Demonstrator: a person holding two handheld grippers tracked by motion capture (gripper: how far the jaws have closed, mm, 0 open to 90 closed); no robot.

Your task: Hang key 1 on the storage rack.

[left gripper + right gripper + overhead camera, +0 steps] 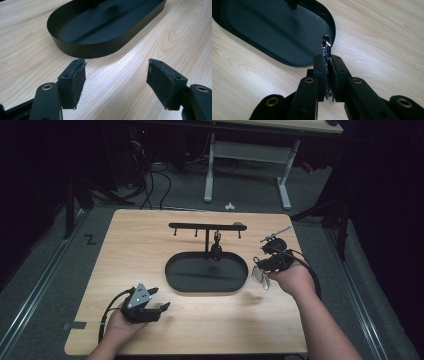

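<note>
right hand-held gripper (327,75) clamps a shiny metal clip (325,46) beside the black tray (262,30), likely carrying it to a stand hook (239,236) ahead.

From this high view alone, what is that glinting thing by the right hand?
Observer: The right gripper is shut on a shiny metal piece; its rounded end sticks out past the jaws.
Operator: Does the left one hold anything?
Observer: No. The left gripper is open, with bare wooden table between its pads.
Operator: What is in front of it?
Observer: The curved wall of the black oval tray, a short way off from the jaws.
</note>
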